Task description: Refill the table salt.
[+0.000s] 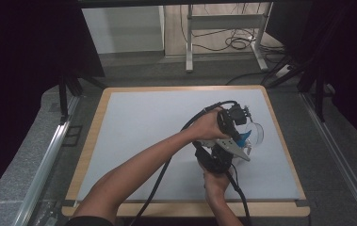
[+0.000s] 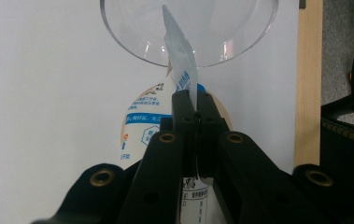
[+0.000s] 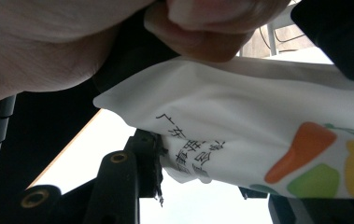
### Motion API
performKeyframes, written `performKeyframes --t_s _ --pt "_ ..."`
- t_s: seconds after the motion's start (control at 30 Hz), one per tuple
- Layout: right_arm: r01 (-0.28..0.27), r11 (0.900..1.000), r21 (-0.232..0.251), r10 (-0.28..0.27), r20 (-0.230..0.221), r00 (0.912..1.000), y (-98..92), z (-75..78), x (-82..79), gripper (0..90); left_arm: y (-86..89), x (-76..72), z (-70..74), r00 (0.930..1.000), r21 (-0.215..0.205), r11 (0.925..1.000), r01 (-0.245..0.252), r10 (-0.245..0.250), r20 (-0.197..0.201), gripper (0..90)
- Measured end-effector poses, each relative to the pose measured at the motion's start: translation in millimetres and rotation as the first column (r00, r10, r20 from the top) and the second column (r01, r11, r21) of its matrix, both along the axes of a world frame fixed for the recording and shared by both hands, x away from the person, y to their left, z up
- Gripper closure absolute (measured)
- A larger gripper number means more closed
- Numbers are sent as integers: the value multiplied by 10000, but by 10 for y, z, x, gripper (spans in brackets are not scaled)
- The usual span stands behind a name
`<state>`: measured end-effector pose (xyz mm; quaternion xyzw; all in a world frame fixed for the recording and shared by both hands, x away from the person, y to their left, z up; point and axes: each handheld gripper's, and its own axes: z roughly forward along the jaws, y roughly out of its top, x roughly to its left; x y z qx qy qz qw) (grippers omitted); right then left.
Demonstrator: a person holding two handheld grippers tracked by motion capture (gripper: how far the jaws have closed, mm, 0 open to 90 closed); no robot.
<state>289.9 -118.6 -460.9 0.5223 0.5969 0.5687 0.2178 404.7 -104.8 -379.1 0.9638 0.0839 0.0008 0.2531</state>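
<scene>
A white pouch (image 3: 240,107) with black print and orange, green and yellow shapes sits between the jaws of my right gripper (image 3: 212,179), which is shut on its body. My left gripper (image 2: 196,100) is shut on the pouch's thin top edge (image 2: 179,60), which rises toward a clear plastic bowl (image 2: 132,37). Seen from above, both grippers meet at the right of the white mat: the left gripper (image 1: 239,127) above, the right gripper (image 1: 223,155) below it. The pouch's blue tip (image 1: 245,136) pokes out beside the clear bowl (image 1: 257,133).
The white mat (image 1: 143,122) covers a wooden table with a bare edge (image 1: 91,136). A person's hand (image 3: 48,42) looms close over the pouch in the right gripper view. Metal rails, a desk frame and floor cables lie beyond the table.
</scene>
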Motion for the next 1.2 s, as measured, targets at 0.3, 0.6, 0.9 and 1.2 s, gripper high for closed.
performKeyframes --t_s 0.3,0.6,0.9,1.2 --pt "-9 10000 -12 9 33 10000 2 -2 -2 587 5 -4 0 10000 7 10000 1 -1 9 900" --pt "-21 10000 -23 21 32 10000 0 -14 -8 587 6 -7 -12 10000 -1 10000 0 0 9 900" --pt "-43 9999 -131 45 109 9999 3 -64 -20 587 34 -1 -44 9999 -231 9997 -73 70 -128 900" --pt "-47 9998 -186 51 195 9998 19 -109 -43 587 58 2 -76 9997 -239 9996 -127 122 -189 900"
